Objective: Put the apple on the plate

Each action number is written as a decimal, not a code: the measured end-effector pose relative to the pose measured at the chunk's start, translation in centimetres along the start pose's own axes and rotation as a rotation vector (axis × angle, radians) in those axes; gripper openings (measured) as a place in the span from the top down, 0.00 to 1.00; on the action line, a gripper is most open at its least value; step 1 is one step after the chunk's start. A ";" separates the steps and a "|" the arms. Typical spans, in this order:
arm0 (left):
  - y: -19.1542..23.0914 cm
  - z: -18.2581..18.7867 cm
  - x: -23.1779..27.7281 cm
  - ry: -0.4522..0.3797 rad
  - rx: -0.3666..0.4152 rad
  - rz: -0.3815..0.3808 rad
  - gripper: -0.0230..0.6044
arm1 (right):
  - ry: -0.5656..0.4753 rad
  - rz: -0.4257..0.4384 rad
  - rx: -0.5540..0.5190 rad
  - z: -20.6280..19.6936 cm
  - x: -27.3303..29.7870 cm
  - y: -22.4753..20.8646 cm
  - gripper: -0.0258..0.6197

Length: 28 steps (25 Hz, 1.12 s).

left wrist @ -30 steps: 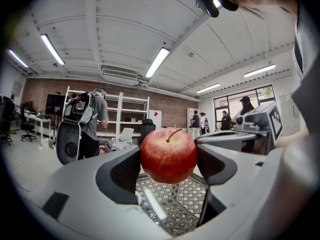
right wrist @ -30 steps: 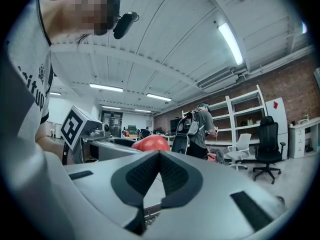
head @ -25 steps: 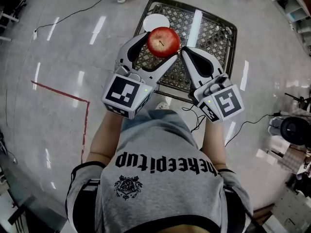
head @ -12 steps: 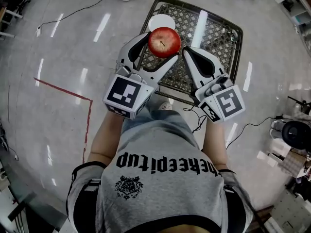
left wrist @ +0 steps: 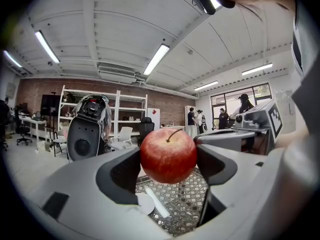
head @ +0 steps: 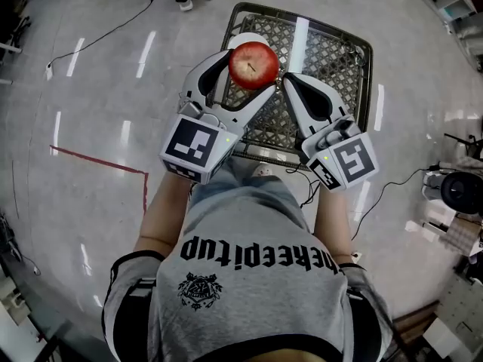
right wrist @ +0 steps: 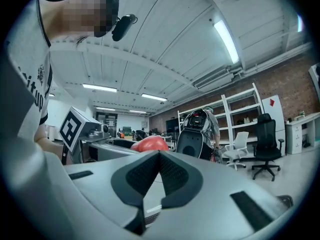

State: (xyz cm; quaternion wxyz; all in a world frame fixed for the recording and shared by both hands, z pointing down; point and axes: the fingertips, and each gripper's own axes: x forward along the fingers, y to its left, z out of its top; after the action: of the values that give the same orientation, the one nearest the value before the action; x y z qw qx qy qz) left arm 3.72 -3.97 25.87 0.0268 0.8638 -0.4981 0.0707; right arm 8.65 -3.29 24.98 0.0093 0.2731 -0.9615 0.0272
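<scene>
A glossy grey floor (head: 90, 89) spreads under a desk (head: 332, 51) with a metal lattice top, and in the gripper views white shelving (left wrist: 125, 109) stands against a brick wall. The apple (head: 253, 65) is red with a short stem and is off the desk, up in the air above the lattice. The left tongs (head: 243, 72) pinch it from both sides, with the dark pads pressing its flanks, as the left gripper view shows plainly. The white plate (left wrist: 145, 203) lies on the lattice below and to the left of the apple. Only part of its disc shows between the jaws there, and in the head view the apple and the left jaw hide nearly all of it. A pale bar crosses the lattice beside the plate; I cannot tell whether it is a thing or a reflection. The right tongs (head: 287, 81) sit just beside the apple with their jaws pressed together on nothing. In the right gripper view only the apple's top peeks over the left tongs. Each gripper carries a marker cube, left (head: 195, 148) and right (head: 351, 161). The person's grey shirt (head: 249, 277) fills the lower head view and hides the near edge of the desk. A red line (head: 98, 161) and thin cables mark the floor, and someone's shoes (head: 185, 4) are cut off at the top edge.
</scene>
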 end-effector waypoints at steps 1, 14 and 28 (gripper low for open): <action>0.6 0.0 0.1 0.002 -0.001 -0.010 0.34 | 0.001 -0.009 0.000 0.0 0.5 0.0 0.96; 5.4 -0.7 1.6 0.013 0.002 -0.106 0.34 | 0.032 -0.104 0.012 -0.7 5.0 -0.7 0.96; 9.3 -0.9 2.5 0.014 0.022 -0.239 0.34 | 0.026 -0.229 0.022 -0.8 9.3 -0.8 0.96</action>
State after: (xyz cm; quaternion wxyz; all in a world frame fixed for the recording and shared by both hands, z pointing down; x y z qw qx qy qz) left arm -3.20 -10.65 26.92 0.0291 0.9167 -0.3906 0.0783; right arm 1.22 -8.82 26.09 0.0216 0.3811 -0.9234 0.0400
